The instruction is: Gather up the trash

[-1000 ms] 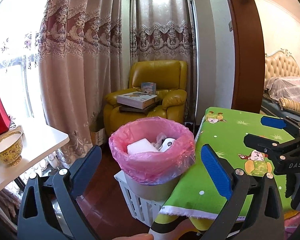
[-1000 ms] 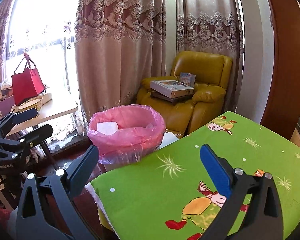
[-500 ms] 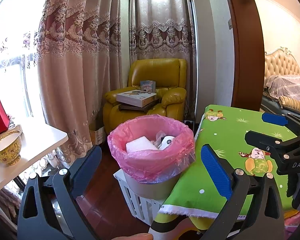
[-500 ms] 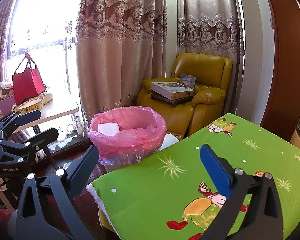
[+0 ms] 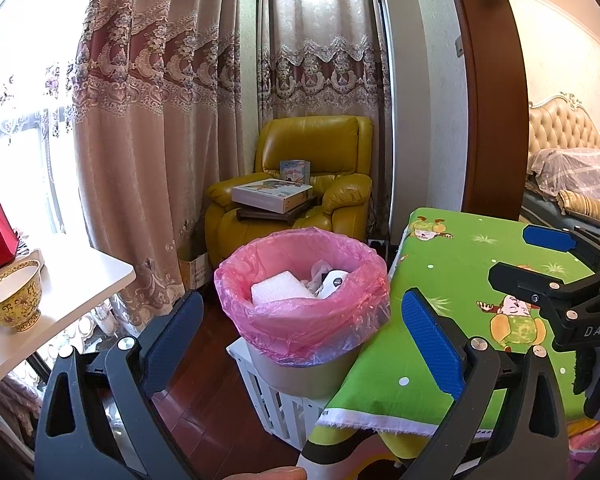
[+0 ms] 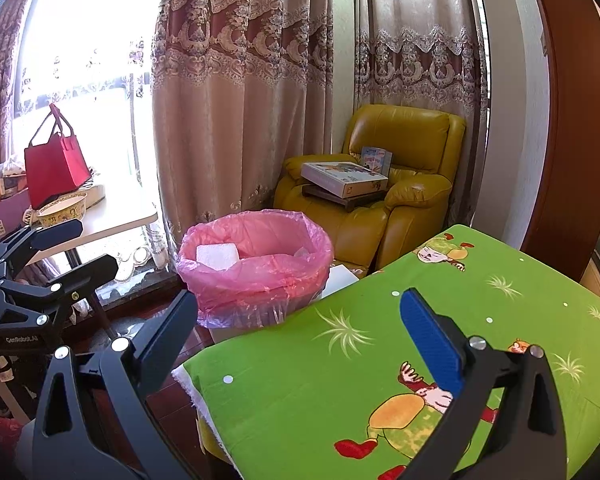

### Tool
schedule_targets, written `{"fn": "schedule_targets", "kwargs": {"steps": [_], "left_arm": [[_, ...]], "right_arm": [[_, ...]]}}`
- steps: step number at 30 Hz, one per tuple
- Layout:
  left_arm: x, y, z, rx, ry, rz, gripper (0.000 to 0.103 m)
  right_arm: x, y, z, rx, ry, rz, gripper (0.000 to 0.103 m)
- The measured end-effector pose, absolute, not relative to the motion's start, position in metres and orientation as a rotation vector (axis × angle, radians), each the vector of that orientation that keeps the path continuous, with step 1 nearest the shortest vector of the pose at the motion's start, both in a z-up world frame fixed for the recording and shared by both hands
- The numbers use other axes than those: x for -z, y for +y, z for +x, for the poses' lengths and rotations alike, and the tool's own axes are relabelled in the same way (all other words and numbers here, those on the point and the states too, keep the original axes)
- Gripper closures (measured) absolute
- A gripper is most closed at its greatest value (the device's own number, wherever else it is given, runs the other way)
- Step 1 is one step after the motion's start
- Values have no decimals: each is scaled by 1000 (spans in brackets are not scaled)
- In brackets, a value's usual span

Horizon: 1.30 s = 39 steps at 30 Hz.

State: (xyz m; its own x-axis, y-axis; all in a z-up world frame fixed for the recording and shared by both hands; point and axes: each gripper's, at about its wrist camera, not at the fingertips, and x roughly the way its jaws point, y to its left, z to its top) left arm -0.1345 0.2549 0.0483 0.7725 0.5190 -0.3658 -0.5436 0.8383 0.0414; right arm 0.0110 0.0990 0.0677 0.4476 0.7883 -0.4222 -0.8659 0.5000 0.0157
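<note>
Little has changed: your left gripper (image 5: 300,336) and right gripper (image 6: 300,332) stay spread wide and empty. The pink-lined bin (image 5: 300,304) sits at twelve o'clock, already holding trash; the green cloth (image 6: 420,340) looks clear.

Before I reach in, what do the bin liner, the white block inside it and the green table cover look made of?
Bin liner: thin pink plastic film, glossy, see-through and crinkled.
White block: probably packing foam, matte, with a fine-grained surface and soft edges.
Green table cover: printed woven cloth, matte, with a frayed white hem, apparently over padding.
</note>
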Motion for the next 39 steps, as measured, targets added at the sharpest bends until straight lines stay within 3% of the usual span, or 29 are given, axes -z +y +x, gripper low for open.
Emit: {"fn": "schedule_targets", "kwargs": {"steps": [39], "left_arm": [[-48,262,-135,-577,373,-58,8]], "right_arm": [[-64,102,7,-1040,413,-219,5]]}}
